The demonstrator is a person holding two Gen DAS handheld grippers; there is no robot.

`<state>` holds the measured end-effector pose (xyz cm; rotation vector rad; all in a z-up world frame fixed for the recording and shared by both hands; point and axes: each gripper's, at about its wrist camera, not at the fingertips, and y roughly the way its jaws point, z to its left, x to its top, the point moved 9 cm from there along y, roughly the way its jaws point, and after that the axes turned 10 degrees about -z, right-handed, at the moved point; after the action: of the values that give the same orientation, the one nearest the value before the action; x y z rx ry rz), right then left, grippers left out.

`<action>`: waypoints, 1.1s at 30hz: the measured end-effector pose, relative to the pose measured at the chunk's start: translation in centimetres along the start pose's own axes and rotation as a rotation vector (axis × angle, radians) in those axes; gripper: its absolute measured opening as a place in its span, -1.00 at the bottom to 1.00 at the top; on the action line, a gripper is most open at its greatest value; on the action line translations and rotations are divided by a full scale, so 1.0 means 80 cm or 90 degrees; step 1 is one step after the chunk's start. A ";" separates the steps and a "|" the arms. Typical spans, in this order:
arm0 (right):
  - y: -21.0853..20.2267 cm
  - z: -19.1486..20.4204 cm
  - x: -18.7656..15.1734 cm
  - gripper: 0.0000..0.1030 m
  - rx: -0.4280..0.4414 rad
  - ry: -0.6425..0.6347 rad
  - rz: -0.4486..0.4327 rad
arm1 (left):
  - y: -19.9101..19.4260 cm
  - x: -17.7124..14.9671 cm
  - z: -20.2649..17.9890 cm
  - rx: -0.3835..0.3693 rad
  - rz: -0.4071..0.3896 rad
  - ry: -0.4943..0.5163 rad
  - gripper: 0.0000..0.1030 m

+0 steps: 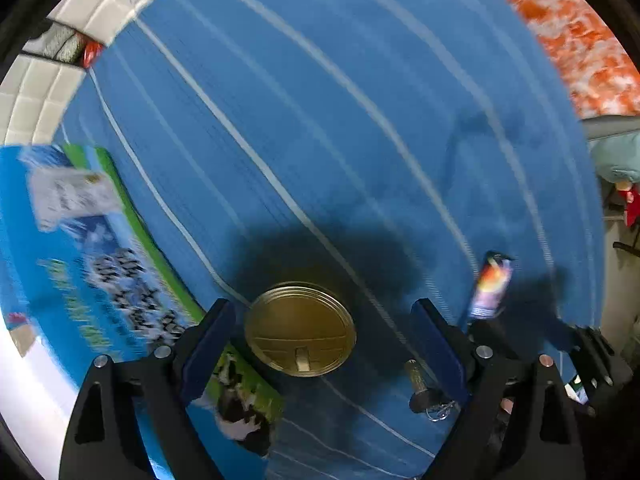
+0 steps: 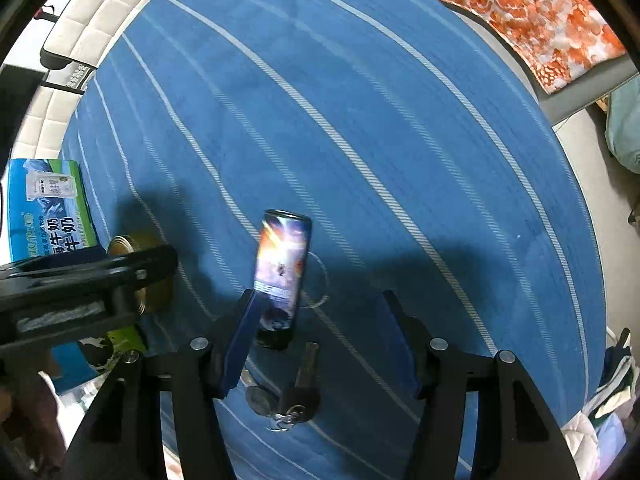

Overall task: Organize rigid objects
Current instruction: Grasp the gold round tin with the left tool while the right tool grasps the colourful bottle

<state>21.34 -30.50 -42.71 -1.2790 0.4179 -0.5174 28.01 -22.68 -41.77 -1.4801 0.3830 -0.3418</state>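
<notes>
So the gold tin can (image 1: 300, 330) stands upright on the blue striped cloth (image 1: 320, 120), right between the spread left tongs (image 1: 324, 344), nothing gripped. The right tongs (image 2: 316, 340) gape too, over a tall printed can (image 2: 282, 276) that's standing by their left finger, with keys (image 2: 296, 394) just beneath. A milk carton box (image 1: 80, 248) lies beside the tin.

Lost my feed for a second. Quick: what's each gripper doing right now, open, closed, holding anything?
Left gripper: jaws open, holding nothing, over the gold tin.
Right gripper: jaws open, holding nothing; the slim can is by its left jaw.
</notes>
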 end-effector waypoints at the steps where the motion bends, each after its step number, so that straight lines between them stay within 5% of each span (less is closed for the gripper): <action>1: -0.001 -0.004 0.004 0.23 0.000 0.001 0.000 | 0.008 -0.001 -0.003 -0.001 0.010 -0.008 0.77; 7: -0.009 -0.005 0.016 0.19 0.003 0.000 -0.013 | 0.037 -0.005 -0.015 0.028 0.028 -0.013 0.74; 8: -0.010 -0.001 0.016 0.17 0.007 0.000 -0.013 | 0.035 -0.004 -0.018 0.023 0.019 -0.021 0.67; 10: -0.006 0.005 0.018 0.12 0.006 -0.008 -0.012 | 0.027 -0.002 -0.030 -0.005 0.002 -0.038 0.20; 18: 0.008 0.036 0.014 0.00 -0.048 -0.063 -0.026 | 0.019 -0.006 -0.023 -0.017 -0.038 -0.085 0.20; 21: 0.004 0.036 0.011 -0.48 -0.106 -0.096 -0.043 | 0.017 -0.008 -0.012 -0.017 -0.046 -0.098 0.20; 33: -0.040 0.010 0.008 -0.53 -0.115 -0.113 -0.074 | -0.013 -0.051 -0.002 -0.041 -0.086 -0.117 0.20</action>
<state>21.86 -30.86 -39.42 -1.5167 0.2458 -0.4673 24.31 -21.06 -40.58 -1.5904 0.1478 -0.3002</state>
